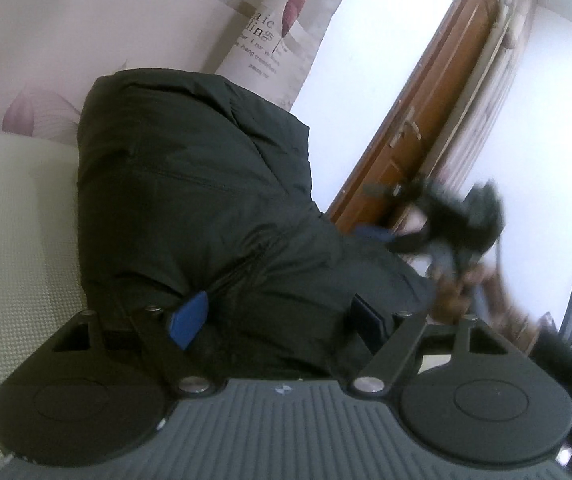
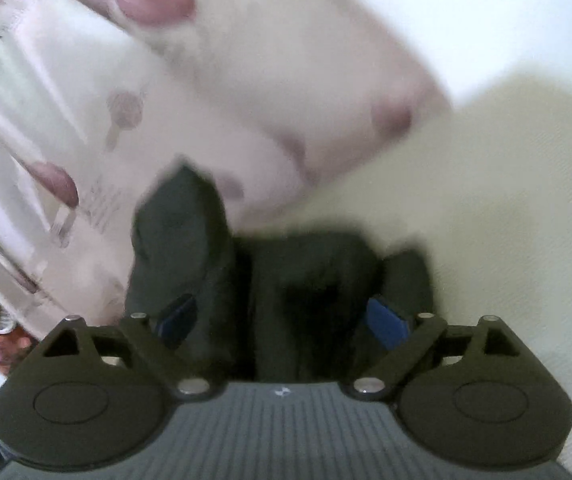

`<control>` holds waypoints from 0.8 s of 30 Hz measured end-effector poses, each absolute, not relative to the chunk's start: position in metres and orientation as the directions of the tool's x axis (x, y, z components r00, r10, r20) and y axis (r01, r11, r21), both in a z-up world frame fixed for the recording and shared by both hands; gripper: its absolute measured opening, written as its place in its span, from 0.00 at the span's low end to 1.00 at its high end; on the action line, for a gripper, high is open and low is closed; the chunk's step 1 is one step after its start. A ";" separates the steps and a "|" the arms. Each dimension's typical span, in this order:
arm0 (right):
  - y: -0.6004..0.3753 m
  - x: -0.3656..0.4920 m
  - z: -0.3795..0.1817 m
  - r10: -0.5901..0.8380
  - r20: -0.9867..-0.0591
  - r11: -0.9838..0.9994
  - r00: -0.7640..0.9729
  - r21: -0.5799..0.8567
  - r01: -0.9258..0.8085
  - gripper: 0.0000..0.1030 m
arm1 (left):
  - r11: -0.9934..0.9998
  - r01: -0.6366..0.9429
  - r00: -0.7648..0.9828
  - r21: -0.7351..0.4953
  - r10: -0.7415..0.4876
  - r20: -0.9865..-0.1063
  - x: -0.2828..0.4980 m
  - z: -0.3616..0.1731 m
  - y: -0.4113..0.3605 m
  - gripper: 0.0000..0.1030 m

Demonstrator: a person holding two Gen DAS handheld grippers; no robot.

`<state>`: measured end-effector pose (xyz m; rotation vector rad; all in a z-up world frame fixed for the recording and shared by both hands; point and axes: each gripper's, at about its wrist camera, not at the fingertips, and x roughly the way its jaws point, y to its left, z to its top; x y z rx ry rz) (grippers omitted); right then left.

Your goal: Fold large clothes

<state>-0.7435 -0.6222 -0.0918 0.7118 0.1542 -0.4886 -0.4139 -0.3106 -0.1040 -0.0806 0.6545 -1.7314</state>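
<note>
Black jacket, bundled on bed: folding well along, not flat.
Left claw and right claw both released, straddling fabric; final tidy remains.

The room is bright with soft, even light. The white wall glares. The left view is mostly sharp, but the right claw in it is smeared. The right view is blurry all over. Both pictures bend at the edges, with dark corners.
</note>
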 end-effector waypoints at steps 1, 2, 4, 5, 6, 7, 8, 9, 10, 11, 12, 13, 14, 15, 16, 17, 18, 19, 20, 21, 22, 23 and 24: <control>-0.620 -0.745 -0.077 -0.397 -0.296 0.668 0.869 0.556 0.495 0.91 | -0.117 0.880 -0.274 -0.461 -0.918 -0.289 -0.414 -0.105 -0.311 0.74; -0.618 -0.741 -0.064 -0.400 -0.290 0.692 0.870 0.526 0.493 0.91 | -0.117 0.881 -0.273 -0.459 -0.917 -0.290 -0.413 -0.103 -0.314 0.74; -0.618 -0.713 -0.046 -0.386 -0.355 0.730 0.851 0.447 0.517 0.91 | -0.116 0.887 -0.268 -0.446 -0.918 -0.294 -0.414 -0.102 -0.311 0.74; -0.616 -0.694 -0.043 -0.379 -0.398 0.746 0.835 0.403 0.531 0.91 | -0.115 0.888 -0.265 -0.444 -0.918 -0.294 -0.415 -0.103 -0.309 0.74; -0.614 -0.669 -0.041 -0.369 -0.446 0.769 0.816 0.347 0.537 0.90 | -0.112 0.888 -0.263 -0.446 -0.919 -0.293 -0.415 -0.104 -0.308 0.75; -0.612 -0.650 -0.043 -0.378 -0.485 0.776 0.789 0.299 0.556 0.90 | -0.109 0.888 -0.260 -0.446 -0.920 -0.293 -0.416 -0.104 -0.309 0.75; -0.609 -0.633 -0.048 -0.395 -0.523 0.777 0.756 0.249 0.578 0.82 | -0.108 0.892 -0.256 -0.440 -0.921 -0.294 -0.417 -0.104 -0.311 0.75; -0.608 -0.614 -0.052 -0.377 -0.549 0.790 0.746 0.229 0.568 0.49 | -0.101 0.897 -0.246 -0.430 -0.923 -0.297 -0.418 -0.104 -0.310 0.77; -0.604 -0.607 -0.056 -0.354 -0.564 0.803 0.746 0.227 0.552 0.33 | -0.095 0.901 -0.239 -0.424 -0.923 -0.301 -0.418 -0.104 -0.310 0.78; -0.597 -0.603 -0.057 -0.372 -0.565 0.811 0.736 0.189 0.554 0.24 | -0.093 0.900 -0.238 -0.426 -0.923 -0.302 -0.417 -0.104 -0.309 0.78; -0.584 -0.601 -0.054 -0.409 -0.551 0.829 0.728 0.110 0.549 0.11 | -0.093 0.897 -0.240 -0.432 -0.923 -0.301 -0.415 -0.104 -0.308 0.78; -0.571 -0.608 -0.052 -0.439 -0.521 0.837 0.732 0.058 0.544 0.08 | -0.095 0.892 -0.245 -0.442 -0.923 -0.296 -0.413 -0.104 -0.308 0.78; -0.563 -0.617 -0.052 -0.459 -0.497 0.831 0.737 0.053 0.553 0.06 | -0.100 0.887 -0.252 -0.451 -0.923 -0.292 -0.412 -0.104 -0.306 0.78; -0.554 -0.636 -0.053 -0.485 -0.464 0.819 0.741 0.058 0.571 0.04 | -0.104 0.884 -0.258 -0.456 -0.922 -0.289 -0.411 -0.105 -0.304 0.78; -0.547 -0.651 -0.057 -0.513 -0.443 0.805 0.735 0.048 0.591 0.04 | -0.107 0.884 -0.260 -0.455 -0.921 -0.289 -0.410 -0.106 -0.303 0.78; -0.542 -0.662 -0.064 -0.548 -0.435 0.782 0.714 0.036 0.622 0.00 | -0.108 0.889 -0.258 -0.445 -0.921 -0.293 -0.411 -0.106 -0.303 0.79; -0.540 -0.676 -0.079 -0.572 -0.447 0.753 0.688 0.046 0.656 0.00 | -0.109 0.897 -0.254 -0.429 -0.920 -0.299 -0.413 -0.106 -0.302 0.82; -0.540 -0.687 -0.096 -0.555 -0.473 0.745 0.684 0.082 0.662 0.00 | -0.112 0.904 -0.252 -0.414 -0.919 -0.302 -0.415 -0.106 -0.302 0.83; -0.539 -0.696 -0.113 -0.543 -0.500 0.733 0.675 0.111 0.672 0.00 | -0.118 0.905 -0.257 -0.409 -0.918 -0.303 -0.416 -0.107 -0.302 0.84; -0.535 -0.702 -0.126 -0.534 -0.513 0.722 0.672 0.137 0.678 0.00 | -0.123 0.907 -0.260 -0.402 -0.916 -0.306 -0.417 -0.107 -0.303 0.85; -0.533 -0.710 -0.134 -0.526 -0.502 0.717 0.687 0.174 0.675 0.00 | -0.124 0.913 -0.257 -0.389 -0.914 -0.312 -0.419 -0.107 -0.304 0.85; -0.532 -0.721 -0.135 -0.527 -0.469 0.707 0.709 0.220 0.672 0.00 | -0.125 0.916 -0.255 -0.381 -0.915 -0.313 -0.419 -0.106 -0.306 0.86; -0.533 -0.732 -0.131 -0.539 -0.434 0.686 0.722 0.271 0.675 0.00 | -0.122 0.914 -0.255 -0.387 -0.915 -0.313 -0.419 -0.106 -0.307 0.87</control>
